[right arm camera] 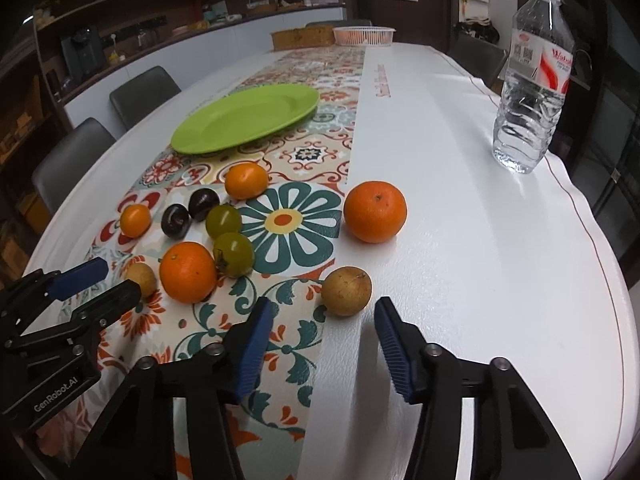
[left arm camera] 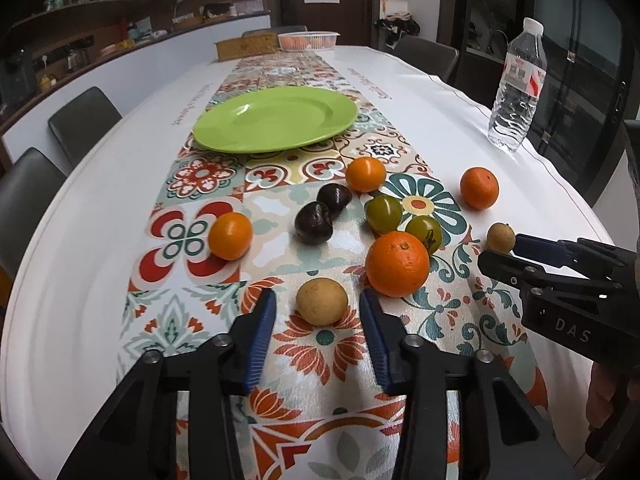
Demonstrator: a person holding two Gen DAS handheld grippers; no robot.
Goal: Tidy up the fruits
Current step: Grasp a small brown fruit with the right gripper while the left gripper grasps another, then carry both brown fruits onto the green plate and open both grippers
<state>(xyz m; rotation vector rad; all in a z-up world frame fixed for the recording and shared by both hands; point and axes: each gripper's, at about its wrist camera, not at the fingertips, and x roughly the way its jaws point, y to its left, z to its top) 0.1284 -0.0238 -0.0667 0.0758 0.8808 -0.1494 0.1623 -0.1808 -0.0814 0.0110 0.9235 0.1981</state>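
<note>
- The left gripper [left arm camera: 318, 312] hangs low over the patterned table runner [left arm camera: 280, 184], and its two blue pads stand apart.
- A small tan round fruit [left arm camera: 322, 301] lies on the runner between the tips of these pads. There is a gap on each side of it, so the pads do not press on it.
- The right gripper [right arm camera: 324, 316] is lowered near the edge where the runner meets the white tablecloth [right arm camera: 460, 200]. Its pads are also spread.
- A second tan fruit [right arm camera: 347, 291] lies just beyond the tips of the right gripper, in line with the gap, and the pads do not touch it.
- A large orange [left arm camera: 397, 263] sits just to the far right of the first tan fruit, between the two grippers.
- Behind it are two green tomatoes [left arm camera: 384, 213], two dark plums [left arm camera: 314, 223] and three more oranges [left arm camera: 230, 235], all spread on the table.
- A green plate [left arm camera: 276, 119] stands farther away on the runner, with no fruit on it.
- A water bottle [right arm camera: 530, 80] stands upright at the far right on the white cloth.
</note>
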